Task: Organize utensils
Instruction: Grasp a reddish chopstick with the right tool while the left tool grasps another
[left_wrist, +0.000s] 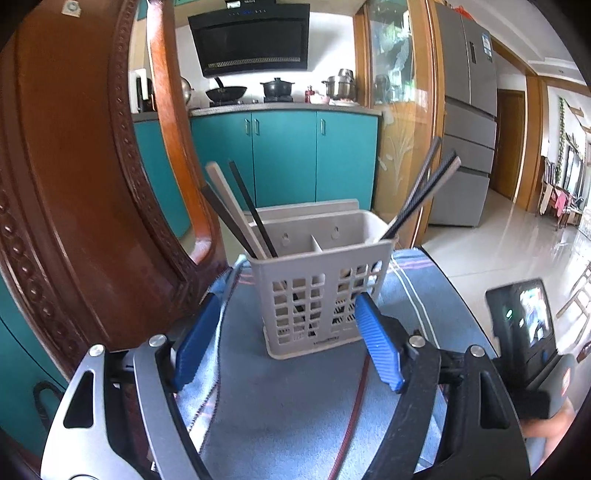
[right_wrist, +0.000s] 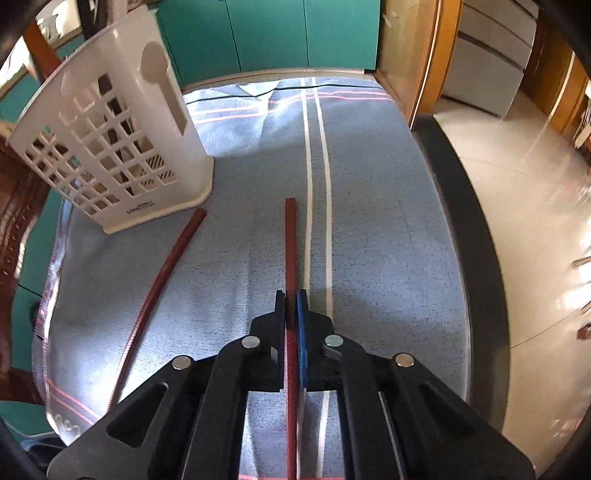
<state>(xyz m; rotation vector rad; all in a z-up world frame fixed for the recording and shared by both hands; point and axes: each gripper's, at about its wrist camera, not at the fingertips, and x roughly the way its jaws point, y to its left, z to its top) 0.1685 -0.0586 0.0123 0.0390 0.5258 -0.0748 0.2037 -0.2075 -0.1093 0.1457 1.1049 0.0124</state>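
A white slotted utensil holder (left_wrist: 317, 295) stands on a blue cloth (left_wrist: 288, 402), with several black and beige chopsticks (left_wrist: 243, 218) leaning in its two compartments. My left gripper (left_wrist: 286, 339) is open and empty, its blue pads on either side of the holder's front, apart from it. My right gripper (right_wrist: 291, 306) is shut on a red chopstick (right_wrist: 290, 243) that points forward over the cloth (right_wrist: 388, 240). A second red chopstick (right_wrist: 162, 273) lies on the cloth to the left, its far end near the holder (right_wrist: 110, 140). It also shows in the left wrist view (left_wrist: 356, 402).
A carved wooden chair back (left_wrist: 74, 184) stands close on the left of the holder. The table's dark edge (right_wrist: 469, 229) runs along the right, with tiled floor beyond. Teal kitchen cabinets (left_wrist: 284, 158) lie behind. The right gripper's body (left_wrist: 528, 332) shows at the right.
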